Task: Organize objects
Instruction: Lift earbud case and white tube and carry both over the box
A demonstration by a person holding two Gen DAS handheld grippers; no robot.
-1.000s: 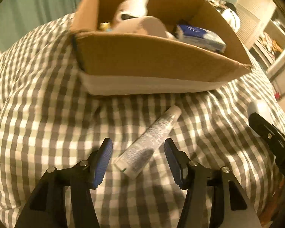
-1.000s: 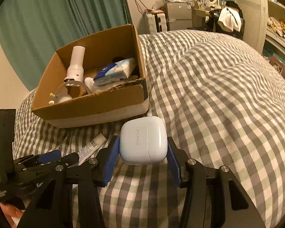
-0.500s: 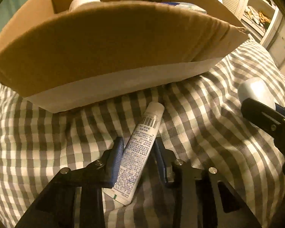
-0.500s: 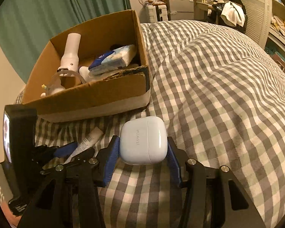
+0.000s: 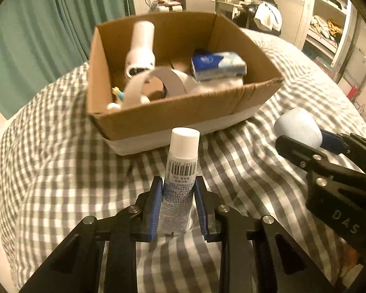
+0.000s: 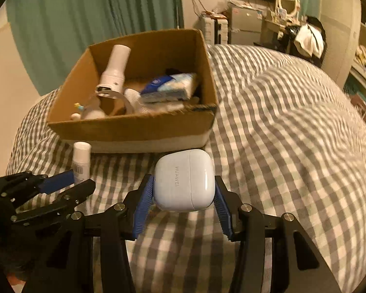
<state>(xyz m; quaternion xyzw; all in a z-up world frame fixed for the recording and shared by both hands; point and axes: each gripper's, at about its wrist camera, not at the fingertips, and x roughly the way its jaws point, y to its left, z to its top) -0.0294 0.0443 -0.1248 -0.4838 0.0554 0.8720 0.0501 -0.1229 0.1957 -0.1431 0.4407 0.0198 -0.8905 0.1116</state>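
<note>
My left gripper (image 5: 178,195) is shut on a white tube (image 5: 181,168) with a barcode and white cap, held above the checked bedspread, cap pointing at the cardboard box (image 5: 183,112). My right gripper (image 6: 184,190) is shut on a white earbud case (image 6: 184,179) and holds it in front of the box (image 6: 134,129). The case also shows in the left wrist view (image 5: 297,127), at the right. The tube and left gripper show at the left of the right wrist view (image 6: 81,161).
The box holds a white bottle (image 5: 141,48), a blue tissue pack (image 5: 218,66), a tape roll (image 5: 156,85) and small items. It stands on a grey-checked bed (image 6: 292,122). Green curtains (image 6: 85,12) hang behind; cluttered furniture (image 6: 256,19) and shelves stand at the back right.
My left gripper closed on the tube and lifted it off the bedspread, tilting up so the box's inside shows. My right gripper kept the earbud case and rose slightly.
</note>
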